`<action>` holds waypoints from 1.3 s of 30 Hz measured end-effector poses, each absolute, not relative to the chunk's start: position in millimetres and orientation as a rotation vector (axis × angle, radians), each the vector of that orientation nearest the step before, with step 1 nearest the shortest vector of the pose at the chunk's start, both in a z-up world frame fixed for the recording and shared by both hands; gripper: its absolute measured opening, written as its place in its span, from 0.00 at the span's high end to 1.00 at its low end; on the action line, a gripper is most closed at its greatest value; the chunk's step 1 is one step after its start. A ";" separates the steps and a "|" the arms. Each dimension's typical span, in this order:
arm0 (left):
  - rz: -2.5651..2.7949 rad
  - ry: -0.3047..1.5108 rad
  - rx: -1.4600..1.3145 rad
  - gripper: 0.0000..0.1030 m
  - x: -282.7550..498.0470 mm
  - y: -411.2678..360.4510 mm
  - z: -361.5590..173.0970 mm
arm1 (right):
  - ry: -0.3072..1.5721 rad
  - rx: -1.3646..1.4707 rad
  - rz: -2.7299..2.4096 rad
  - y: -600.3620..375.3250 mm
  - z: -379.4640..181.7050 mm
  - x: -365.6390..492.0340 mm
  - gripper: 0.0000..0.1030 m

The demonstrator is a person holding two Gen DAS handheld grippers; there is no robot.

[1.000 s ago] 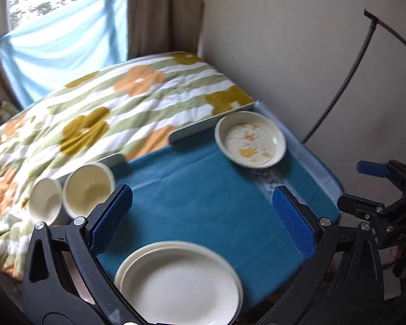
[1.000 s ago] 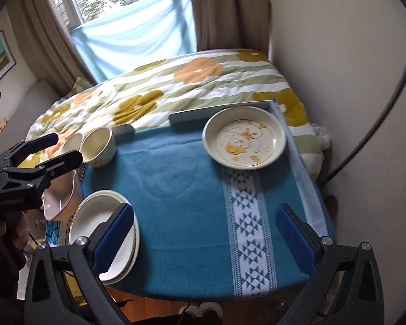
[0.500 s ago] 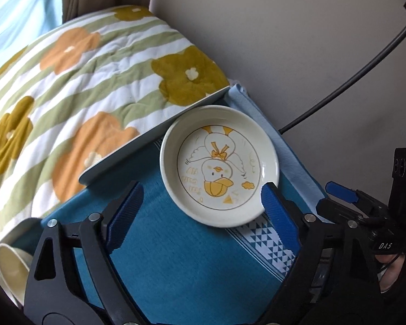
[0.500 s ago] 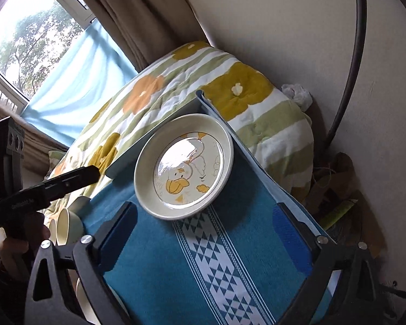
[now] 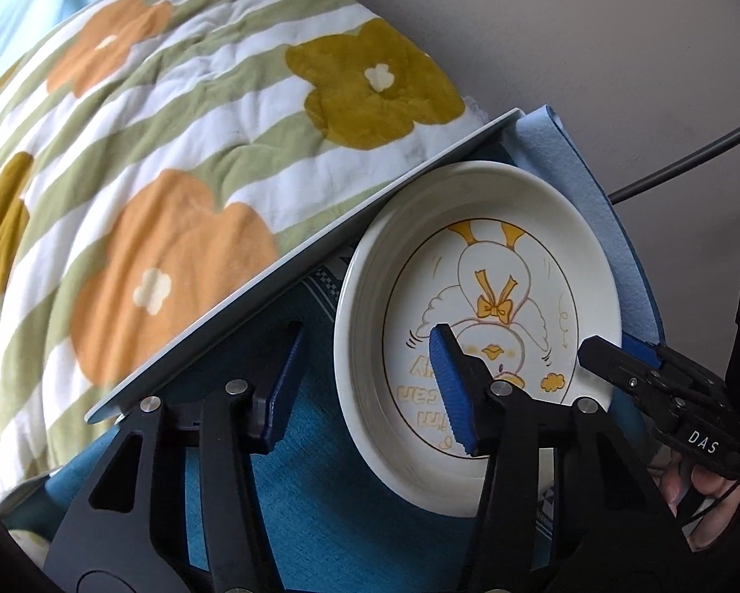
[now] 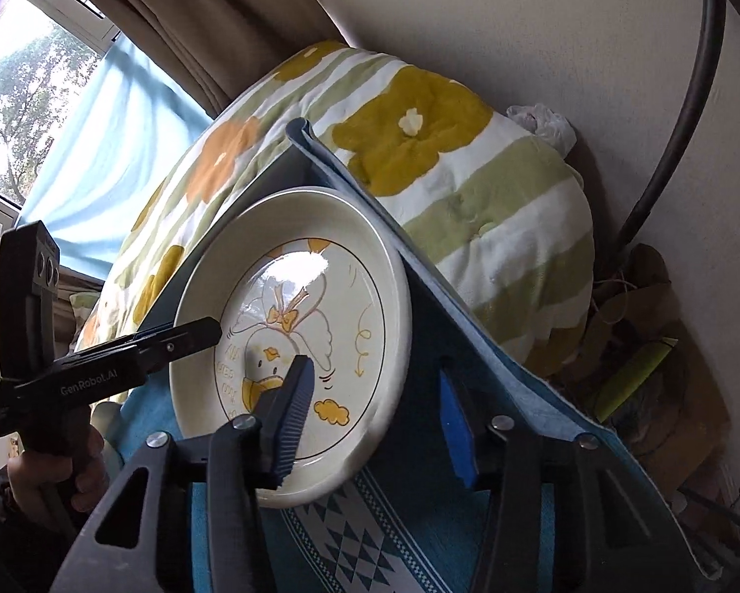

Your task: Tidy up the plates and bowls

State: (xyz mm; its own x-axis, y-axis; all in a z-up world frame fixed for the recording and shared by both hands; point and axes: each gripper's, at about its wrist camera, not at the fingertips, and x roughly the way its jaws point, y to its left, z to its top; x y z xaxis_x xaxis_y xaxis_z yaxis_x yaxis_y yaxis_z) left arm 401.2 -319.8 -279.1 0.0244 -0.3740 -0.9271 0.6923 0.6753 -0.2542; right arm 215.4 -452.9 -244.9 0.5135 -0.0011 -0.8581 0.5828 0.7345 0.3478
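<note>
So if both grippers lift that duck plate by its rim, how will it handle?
The duck plate looks like glazed ceramic with a bright glare spot, so probably stiff, fairly heavy for its size and slippery. Left gripper and right gripper, jaws just closing, each straddle opposite sides of the rim: it should lift level, but a drop could chip it.

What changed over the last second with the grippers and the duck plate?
Both grippers closed in on the duck plate; left gripper and right gripper each straddle a rim, jaws just narrowing, grip unconfirmed. The plate stayed on the blue cloth.
</note>
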 end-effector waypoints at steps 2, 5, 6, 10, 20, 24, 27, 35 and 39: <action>-0.847 1.295 0.305 0.67 401.3 -320.3 -278.2 | 0.982 0.669 -0.380 -451.1 -246.4 217.9 0.70; -0.833 1.289 0.332 0.83 400.9 -322.1 -279.7 | 0.985 0.645 -0.388 -447.7 -247.4 219.2 0.80; -0.834 1.282 0.335 0.84 400.0 -321.8 -279.1 | 0.987 0.636 -0.396 -447.4 -247.6 219.5 0.83; -0.826 1.269 0.345 0.84 398.5 -322.8 -278.0 | 0.987 0.643 -0.395 -450.3 -249.3 218.4 0.85; -0.811 1.212 0.321 0.84 380.1 -311.5 -246.1 | 0.964 0.631 -0.357 -448.4 -235.2 214.0 0.85; -0.802 1.169 0.291 0.84 364.9 -297.7 -217.0 | 0.940 0.587 -0.328 -439.5 -210.9 208.5 0.85; -0.773 1.162 0.233 0.84 350.4 -280.3 -192.5 | 0.915 0.546 -0.295 -429.7 -187.3 203.7 0.85; -0.700 1.063 0.162 0.84 289.0 -200.4 -132.6 | 0.901 0.467 -0.168 -376.7 -138.2 178.6 0.85; -0.647 1.040 0.118 0.84 254.4 -152.7 -116.0 | 0.902 0.412 -0.110 -337.9 -127.3 162.0 0.85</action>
